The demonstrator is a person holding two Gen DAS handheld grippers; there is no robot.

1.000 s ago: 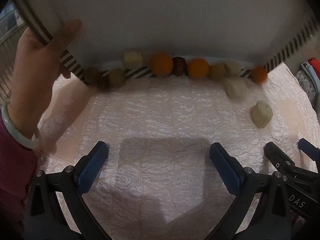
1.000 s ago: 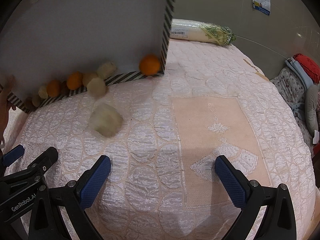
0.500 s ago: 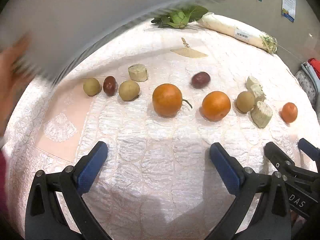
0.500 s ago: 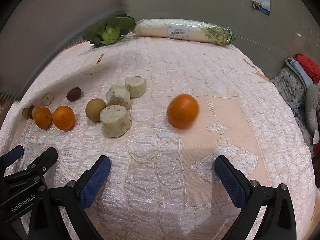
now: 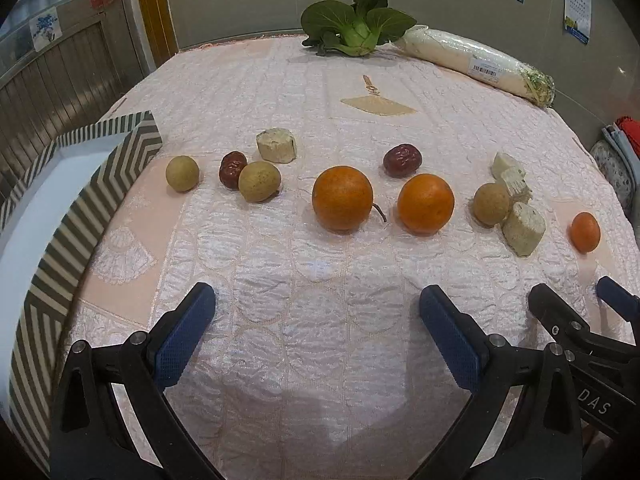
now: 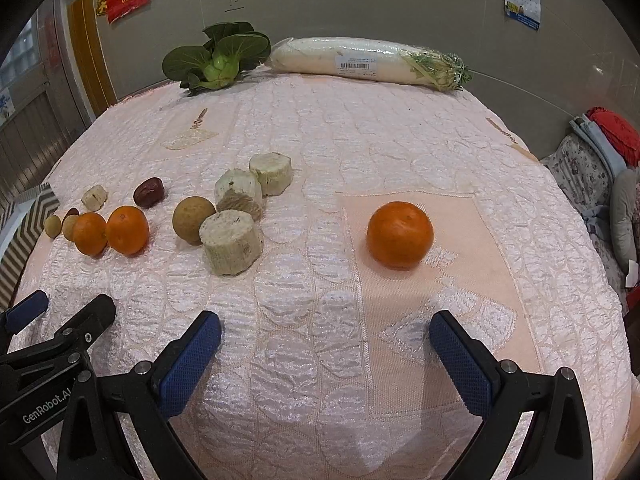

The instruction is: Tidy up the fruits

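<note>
striped box [image 5: 72, 216] cut off left | left tongs [image 5: 316, 332] agape | right tongs [image 6: 326, 354] agape

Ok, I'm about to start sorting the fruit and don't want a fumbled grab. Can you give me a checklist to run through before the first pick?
1. Left tongs open and holding nothing: ok.
2. Right tongs open and holding nothing: ok.
3. Lone orange apart from other items, room around it: ok.
4. Brown round fruit free to grasp: not ok, it sits against a pale chunk.
5. Striped box within view at the left: ok.
6. Box empty inside: cannot tell.
</note>
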